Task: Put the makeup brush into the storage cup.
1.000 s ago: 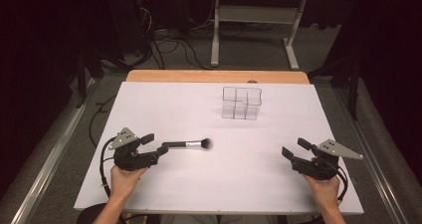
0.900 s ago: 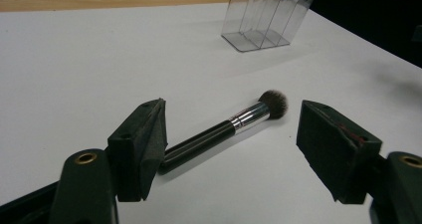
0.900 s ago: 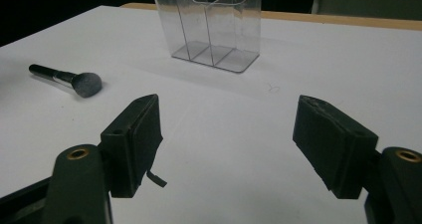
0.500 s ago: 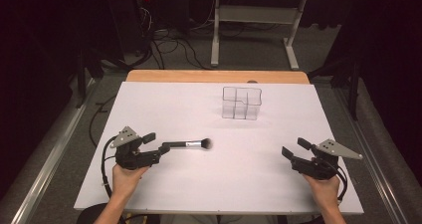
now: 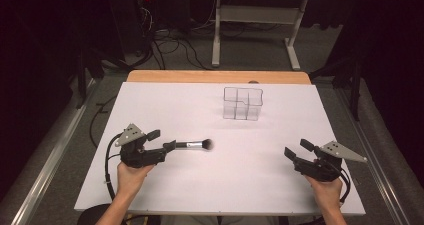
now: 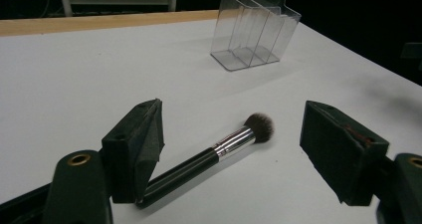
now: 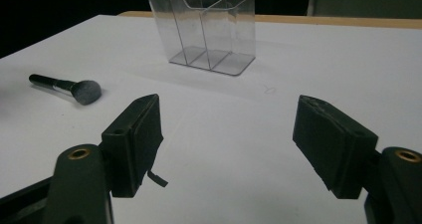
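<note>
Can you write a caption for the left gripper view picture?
Open left gripper around a makeup brush lying on the white table.

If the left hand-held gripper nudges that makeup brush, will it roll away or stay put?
The makeup brush looks round-handled and lies flat on the smooth white table, so it probably rolls sideways easily. Its glossy handle seems stiff and may be slippery. The left hand-held gripper is open, one jaw beside the handle's end.

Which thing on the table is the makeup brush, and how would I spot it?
On the white table, look at the near left side, just ahead of the left gripper. The makeup brush lies flat there: a slim black handle, silver collar and dark fluffy tip, unlike the clear, upright organizer farther back.
</note>
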Motion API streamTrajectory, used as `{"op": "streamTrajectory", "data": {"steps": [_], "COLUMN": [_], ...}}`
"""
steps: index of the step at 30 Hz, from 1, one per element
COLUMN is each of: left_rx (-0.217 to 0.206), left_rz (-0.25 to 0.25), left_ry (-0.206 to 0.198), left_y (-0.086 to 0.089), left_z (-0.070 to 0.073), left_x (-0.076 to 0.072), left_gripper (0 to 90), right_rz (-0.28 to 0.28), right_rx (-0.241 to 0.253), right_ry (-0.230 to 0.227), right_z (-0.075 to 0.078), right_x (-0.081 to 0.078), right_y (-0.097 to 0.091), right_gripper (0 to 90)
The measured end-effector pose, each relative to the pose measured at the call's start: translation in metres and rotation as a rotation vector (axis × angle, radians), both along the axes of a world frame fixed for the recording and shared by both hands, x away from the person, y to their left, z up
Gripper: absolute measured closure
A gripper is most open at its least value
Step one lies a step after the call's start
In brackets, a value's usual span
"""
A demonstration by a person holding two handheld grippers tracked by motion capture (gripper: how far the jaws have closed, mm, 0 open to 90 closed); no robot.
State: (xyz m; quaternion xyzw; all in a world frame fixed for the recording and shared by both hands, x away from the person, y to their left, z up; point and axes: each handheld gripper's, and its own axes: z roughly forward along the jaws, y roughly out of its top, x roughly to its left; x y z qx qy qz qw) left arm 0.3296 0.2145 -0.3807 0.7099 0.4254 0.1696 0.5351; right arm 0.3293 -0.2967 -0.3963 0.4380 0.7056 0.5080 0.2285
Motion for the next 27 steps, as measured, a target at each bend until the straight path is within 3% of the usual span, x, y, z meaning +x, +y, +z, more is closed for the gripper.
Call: {"op": "streamTrajectory", "data": {"steps": [12, 21, 27], "left_rx": [-0.026, -0.011, 0.001], "left_rz": [-0.003, -0.034, -0.054], "left_ry": [-0.016, -0.03, -0.031], "left_y": [-0.001, -0.013, -0.019], "left_z": [0.008, 0.012, 0.014], "left_x": [0.001, 0.005, 0.011], "left_gripper": [25.8, 25.8, 26.1], "right_rz": [-0.01, -0.006, -0.011], "right_rx": [0.002, -0.001, -0.002], "right_ry": [-0.003, -0.013, 0.004], "right_z": [0.0, 0.0, 0.0], "right_x": [0.0, 0.0, 0.001], "right_y": [-0.001, -0.002, -0.003], "right_gripper": [28.7, 28.6, 28.6]}}
